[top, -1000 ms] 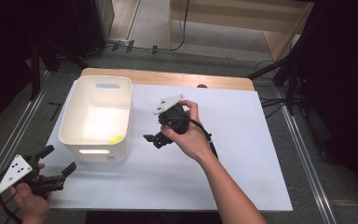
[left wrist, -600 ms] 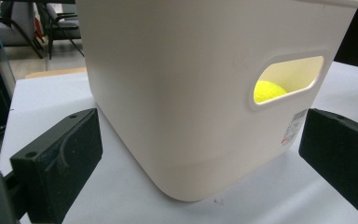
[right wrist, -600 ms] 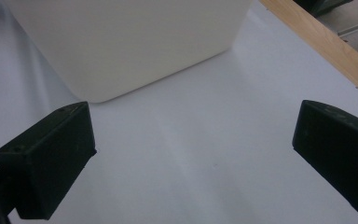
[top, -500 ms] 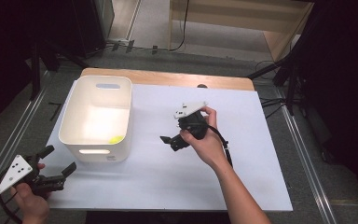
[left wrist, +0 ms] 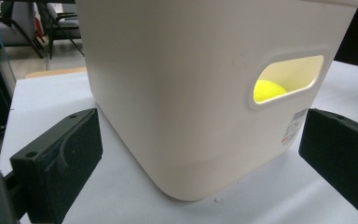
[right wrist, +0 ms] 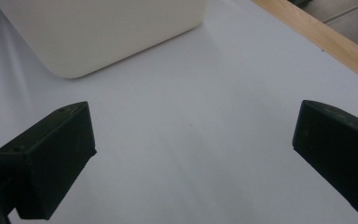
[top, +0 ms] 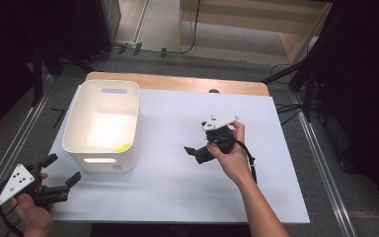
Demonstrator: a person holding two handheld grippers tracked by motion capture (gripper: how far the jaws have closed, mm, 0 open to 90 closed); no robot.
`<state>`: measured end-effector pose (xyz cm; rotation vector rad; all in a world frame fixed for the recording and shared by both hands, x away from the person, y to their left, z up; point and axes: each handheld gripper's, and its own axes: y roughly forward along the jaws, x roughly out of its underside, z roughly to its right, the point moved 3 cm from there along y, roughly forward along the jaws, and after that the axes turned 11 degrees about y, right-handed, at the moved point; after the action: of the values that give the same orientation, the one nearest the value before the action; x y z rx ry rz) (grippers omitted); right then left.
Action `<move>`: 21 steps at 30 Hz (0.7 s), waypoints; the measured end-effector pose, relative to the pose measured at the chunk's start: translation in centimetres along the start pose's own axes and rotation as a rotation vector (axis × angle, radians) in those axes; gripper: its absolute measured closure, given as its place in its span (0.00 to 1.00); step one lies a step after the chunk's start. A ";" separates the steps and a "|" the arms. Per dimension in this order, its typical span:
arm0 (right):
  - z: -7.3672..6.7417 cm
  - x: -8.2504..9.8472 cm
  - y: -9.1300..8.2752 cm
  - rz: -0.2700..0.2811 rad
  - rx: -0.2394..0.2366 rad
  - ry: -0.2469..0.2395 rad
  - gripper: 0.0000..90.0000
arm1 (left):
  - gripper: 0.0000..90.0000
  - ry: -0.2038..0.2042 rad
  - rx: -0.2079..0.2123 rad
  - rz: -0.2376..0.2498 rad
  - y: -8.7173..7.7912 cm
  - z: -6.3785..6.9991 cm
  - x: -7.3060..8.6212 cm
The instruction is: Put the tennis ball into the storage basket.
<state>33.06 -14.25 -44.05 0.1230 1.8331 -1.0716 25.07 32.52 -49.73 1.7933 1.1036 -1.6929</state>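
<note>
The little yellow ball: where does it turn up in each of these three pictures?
High view: the yellow ball lies inside the white bin, in its near right corner.
Left gripper view: the ball peeks through the bin's handle slot, right of centre.
Right gripper view: not in it; one bin corner sits top left.
Shared landmark: the white bin.

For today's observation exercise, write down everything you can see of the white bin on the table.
The white bin looks like smooth matte plastic, rectangular with rounded corners and an open top. A slot handle is cut into each short wall; by the near one sits a small barcode label. It stands upright on the left part of the white table. A yellow ball lies inside near the front wall. Neither gripper touches it; the left gripper is just in front of it, jaws open.
</note>
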 end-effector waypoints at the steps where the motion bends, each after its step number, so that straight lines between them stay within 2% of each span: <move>1: 0.2 0.2 -0.2 0.003 0.004 0.004 0.00 | 0.00 0.000 0.000 -0.001 0.0 0.0 0.0; 21: 2.9 4.1 -2.5 0.053 0.055 0.060 0.00 | 0.00 0.001 -0.005 -0.004 0.0 0.0 0.0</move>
<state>31.61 -19.24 -46.14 0.2369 1.8437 -1.0924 25.05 32.57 -49.73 1.7904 1.1118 -1.6896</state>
